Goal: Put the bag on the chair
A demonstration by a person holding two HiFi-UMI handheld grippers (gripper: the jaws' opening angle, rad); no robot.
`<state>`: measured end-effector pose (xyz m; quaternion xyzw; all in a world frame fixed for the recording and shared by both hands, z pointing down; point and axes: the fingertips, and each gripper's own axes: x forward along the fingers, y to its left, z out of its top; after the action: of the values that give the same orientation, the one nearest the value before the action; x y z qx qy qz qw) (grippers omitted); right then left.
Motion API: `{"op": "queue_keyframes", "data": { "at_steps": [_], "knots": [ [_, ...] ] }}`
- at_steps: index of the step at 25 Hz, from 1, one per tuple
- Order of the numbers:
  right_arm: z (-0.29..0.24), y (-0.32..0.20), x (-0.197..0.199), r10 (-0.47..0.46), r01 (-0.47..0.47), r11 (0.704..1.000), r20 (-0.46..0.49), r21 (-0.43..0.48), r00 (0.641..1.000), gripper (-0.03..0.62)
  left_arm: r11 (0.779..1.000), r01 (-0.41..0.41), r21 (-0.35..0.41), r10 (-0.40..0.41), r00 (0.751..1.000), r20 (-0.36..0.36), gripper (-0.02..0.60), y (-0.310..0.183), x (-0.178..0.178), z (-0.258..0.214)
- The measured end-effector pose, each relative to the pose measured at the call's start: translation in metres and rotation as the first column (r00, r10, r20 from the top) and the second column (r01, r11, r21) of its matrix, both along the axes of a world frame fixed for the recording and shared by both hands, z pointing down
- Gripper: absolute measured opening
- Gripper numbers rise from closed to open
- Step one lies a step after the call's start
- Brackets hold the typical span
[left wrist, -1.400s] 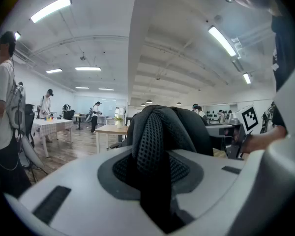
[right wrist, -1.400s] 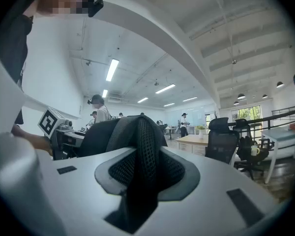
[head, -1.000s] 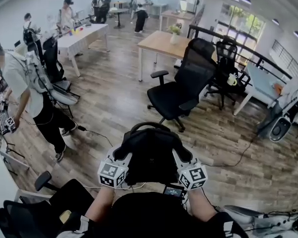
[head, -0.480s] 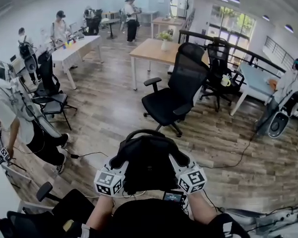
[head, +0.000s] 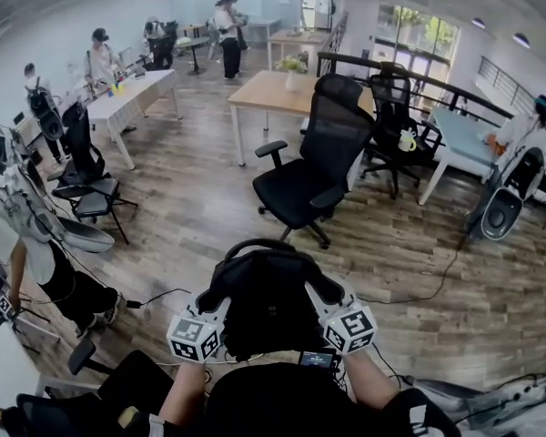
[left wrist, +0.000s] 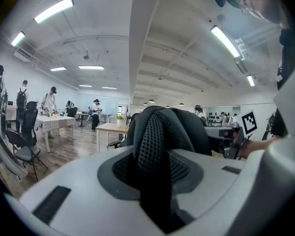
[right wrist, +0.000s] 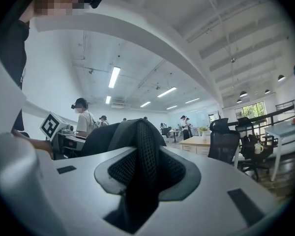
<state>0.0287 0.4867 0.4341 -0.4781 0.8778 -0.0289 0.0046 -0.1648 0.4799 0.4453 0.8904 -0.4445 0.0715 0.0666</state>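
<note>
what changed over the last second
The black chair has slid slightly left in the head view, so the wearer seems to have turned a little. Nothing was taken or let go: the left gripper and right gripper still clamp the bag by its straps.

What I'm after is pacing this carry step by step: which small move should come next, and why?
Probably carry the bag forward toward the black office chair. The left tool and the right tool are each closed on a mesh strap, so the bag looks secured. The chair's seat is bare but stands ahead across open floor, not under the bag.
</note>
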Motion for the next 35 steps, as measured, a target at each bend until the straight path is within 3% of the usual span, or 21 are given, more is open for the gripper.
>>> {"op": "queue_keyframes", "data": {
  "at_steps": [19,35],
  "knots": [
    [-0.004,-0.040,0.010,-0.063,0.062,0.998,0.025,0.006,0.998,0.130,0.999,0.044,0.000,-0.044,0.999,-0.019,0.118,-0.030,0.007,-0.004],
    [-0.010,-0.193,-0.004,-0.096,0.097,0.995,0.040,-0.034,0.995,0.130,0.999,0.045,-0.007,-0.045,0.997,-0.059,0.118,-0.181,-0.008,-0.007]
  ]
}}
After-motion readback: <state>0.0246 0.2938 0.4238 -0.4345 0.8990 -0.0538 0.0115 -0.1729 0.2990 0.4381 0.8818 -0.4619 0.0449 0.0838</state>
